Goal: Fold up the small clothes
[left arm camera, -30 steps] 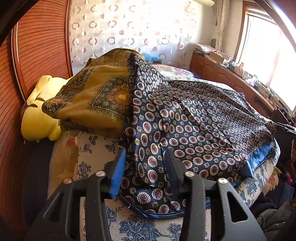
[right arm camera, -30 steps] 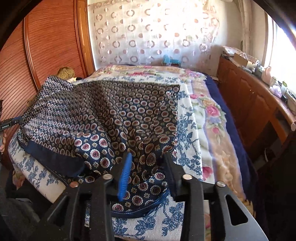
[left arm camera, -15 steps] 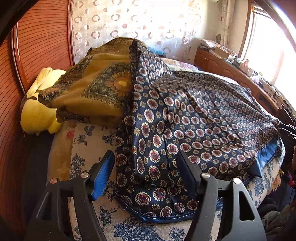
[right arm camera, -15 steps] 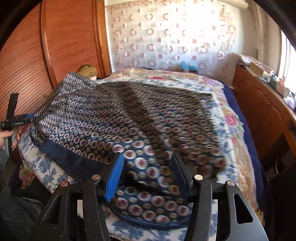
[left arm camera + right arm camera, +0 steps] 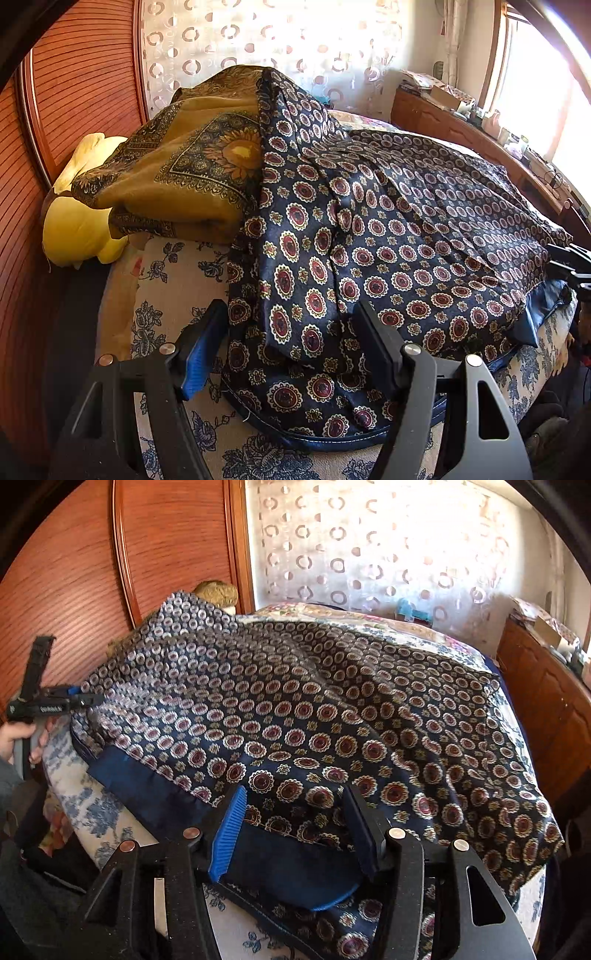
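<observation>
Left wrist view shows the left gripper (image 5: 291, 350) with its jaws spread wide, straddling the near corner of the navy scarf (image 5: 388, 236) without pinching it; its blue-padded finger lies over the bare floral bedspread (image 5: 173, 280). The scarf, patterned with red and gold medallions, lies spread across the bed, its near hem hanging just over the bed's front edge. Its far left part is draped up against a folded mustard scarf (image 5: 184, 166) piled at the bed's left side, with a yellow cushion (image 5: 77, 225) just beside that pile, against the wooden wall panel (image 5: 81, 74).

Right wrist view shows the right gripper (image 5: 295, 830) likewise with jaws apart, over a turned-up flap of the navy scarf's plain blue underside at the bed's near edge; cloth lies between the fingers but they do not close on it. At the far left of this view, the left gripper (image 5: 79, 698) meets the scarf's left corner. A patterned curtain (image 5: 369, 546) hangs behind the bed.
</observation>
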